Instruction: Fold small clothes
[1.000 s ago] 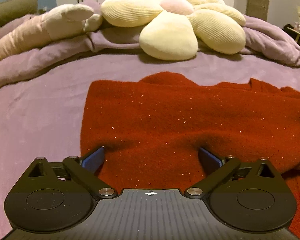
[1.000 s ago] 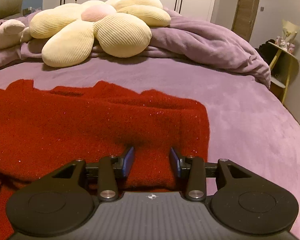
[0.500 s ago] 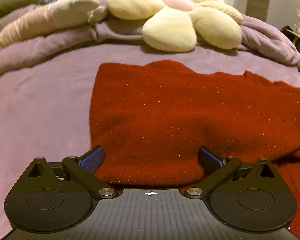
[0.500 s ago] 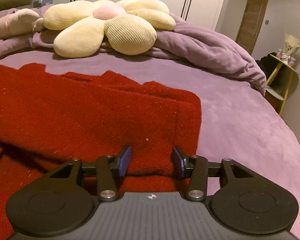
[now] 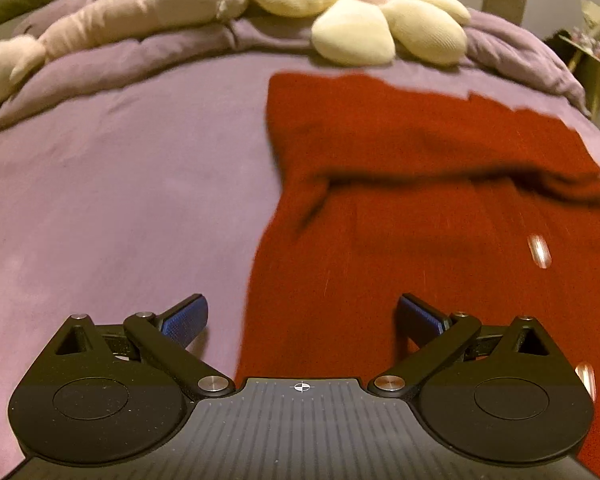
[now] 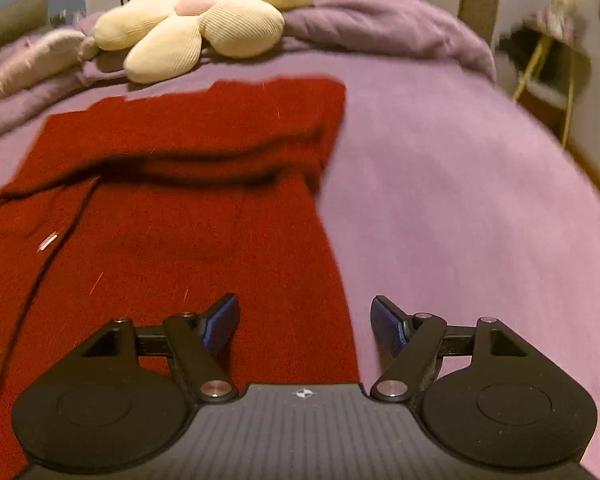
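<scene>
A dark red knitted garment (image 5: 420, 208) lies spread on the mauve-covered bed (image 5: 120, 184), its far part doubled back over the near part so that a thick folded edge with a shadow beneath it runs across the middle of the cloth. The left gripper (image 5: 302, 314) hangs over the garment's left border with its blue-padded jaws spread wide and holding nothing; the left pad is over bare bedcover, the right pad over the red knit. The right gripper (image 6: 304, 322) stands over the garment's right border, jaws likewise wide apart and empty, the left pad above the cloth and the right pad above the cover. At the head of the bed a cream flower-shaped corduroy cushion with a pink centre (image 6: 204, 28) rests on a rumpled mauve duvet (image 6: 380, 28), beside a long pale pink plush toy (image 5: 132, 24). No label or writing is legible; both views are motion-blurred.
</scene>
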Motion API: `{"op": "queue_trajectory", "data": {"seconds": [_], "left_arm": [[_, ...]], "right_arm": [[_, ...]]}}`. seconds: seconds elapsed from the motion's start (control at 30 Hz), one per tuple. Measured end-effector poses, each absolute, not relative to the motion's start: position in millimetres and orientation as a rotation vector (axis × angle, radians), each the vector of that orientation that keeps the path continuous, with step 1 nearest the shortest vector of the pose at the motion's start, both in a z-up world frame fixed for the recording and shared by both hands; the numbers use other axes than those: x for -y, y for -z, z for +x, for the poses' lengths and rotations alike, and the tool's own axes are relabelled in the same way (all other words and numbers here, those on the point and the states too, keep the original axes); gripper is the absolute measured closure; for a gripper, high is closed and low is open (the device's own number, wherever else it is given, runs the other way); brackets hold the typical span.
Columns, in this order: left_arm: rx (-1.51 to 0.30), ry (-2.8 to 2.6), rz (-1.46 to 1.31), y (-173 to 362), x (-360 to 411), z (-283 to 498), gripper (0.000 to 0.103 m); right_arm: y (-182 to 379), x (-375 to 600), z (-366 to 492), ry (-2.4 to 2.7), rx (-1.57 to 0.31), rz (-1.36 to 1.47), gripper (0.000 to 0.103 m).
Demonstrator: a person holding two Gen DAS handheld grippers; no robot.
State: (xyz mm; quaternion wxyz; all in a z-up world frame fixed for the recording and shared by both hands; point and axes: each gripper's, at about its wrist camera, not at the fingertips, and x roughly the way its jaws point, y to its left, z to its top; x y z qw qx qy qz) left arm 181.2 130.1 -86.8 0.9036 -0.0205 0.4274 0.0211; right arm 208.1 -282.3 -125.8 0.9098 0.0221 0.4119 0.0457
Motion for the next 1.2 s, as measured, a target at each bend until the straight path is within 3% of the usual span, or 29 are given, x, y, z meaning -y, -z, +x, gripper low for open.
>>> {"op": "queue_trajectory", "data": {"seconds": [0.2,0.33,0.47,0.57,0.6,0.7,0.77,0.9,1.0,1.1,1.2], "left_arm": [[-0.972,0.003,-0.100,86.3,-149.7,106.1,0.000],[-1.018,0.034,-0.222,93.6,-160.7,80.3,0.003],[-1.039,0.068,-0.379,101.2,-173.8,69.8,0.020],[-1.038,0.072,-0.437,102.0,-174.9,66.1,0.031],[-1.036,0.078,-0.438,99.8,-174.7,65.6,0.034],[-1.028,0.109,-0.434,95.0,-174.9,62.6,0.058],[-1.031,0.120,-0.443,93.9,-175.9,63.3,0.071],[-1.040,0.134,-0.506,95.9,-184.5,63.6,0.076],[-1.059,0.155,-0.530,100.2,-187.4,66.2,0.069],[-1.086,0.178,-0.522,99.4,-187.9,68.3,0.070],[-1.113,0.210,-0.460,94.2,-183.7,71.6,0.083]], "right_arm": [[117.7,315.7,105.4,-0.143,-0.929,0.109,0.029],[115.1,326.3,81.5,-0.149,-0.963,0.102,0.029],[117.2,333.6,77.1,-0.176,-0.976,0.172,0.030],[119.9,338.7,76.7,-0.196,-0.984,0.226,0.045],[119.8,339.8,77.1,-0.195,-0.985,0.228,0.054],[114.6,346.9,75.3,-0.198,-0.979,0.242,0.075],[113.3,350.7,76.5,-0.219,-0.976,0.267,0.078],[117.6,357.3,81.5,-0.236,-1.004,0.331,0.076],[124.4,364.8,88.4,-0.256,-1.041,0.420,0.070],[125.6,366.9,93.6,-0.270,-1.066,0.447,0.070],[123.8,364.7,97.6,-0.276,-1.095,0.415,0.077]]}}
